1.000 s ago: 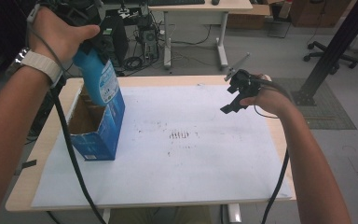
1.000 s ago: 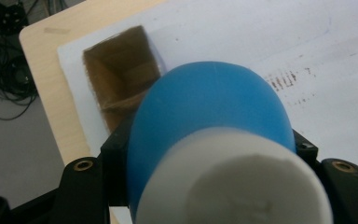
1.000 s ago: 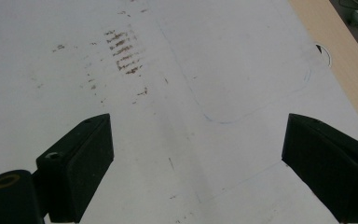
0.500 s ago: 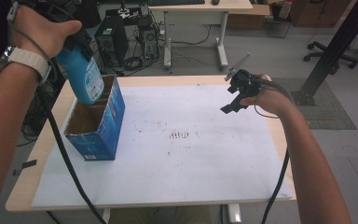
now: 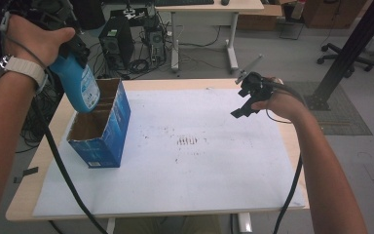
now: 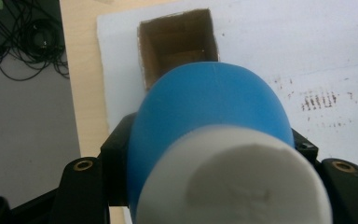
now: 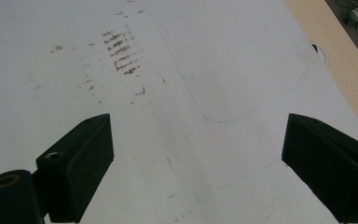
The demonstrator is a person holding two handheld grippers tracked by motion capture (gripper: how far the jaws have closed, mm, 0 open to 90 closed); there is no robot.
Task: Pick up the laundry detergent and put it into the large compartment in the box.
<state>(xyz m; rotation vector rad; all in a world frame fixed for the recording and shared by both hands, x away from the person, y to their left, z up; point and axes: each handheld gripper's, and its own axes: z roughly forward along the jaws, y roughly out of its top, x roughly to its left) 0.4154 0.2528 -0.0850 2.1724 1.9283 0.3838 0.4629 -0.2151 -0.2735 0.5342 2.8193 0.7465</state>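
— Since the earlier frame, the blue bottle (image 5: 79,87) has been carried up and leftward, clear of the blue cardboard box (image 5: 100,127); the right gripper (image 5: 246,100) has been kept where it was.
— Where is the bottle held?
— It is clamped in the left gripper (image 6: 214,158), above the box's open compartments, at the table's left.
— And the right one?
— Its jaws are spread wide, with nothing between them, over the white sheet (image 5: 209,165) on the table (image 5: 48,161)

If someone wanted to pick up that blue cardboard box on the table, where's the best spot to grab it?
Probably from above, pinching one long side wall of the blue cardboard box. It stands upright with its top open, so a wall's thin edge fits between two jaws, while the whole box looks too wide. The near compartment looks empty; the blue bottle hangs over the far one.
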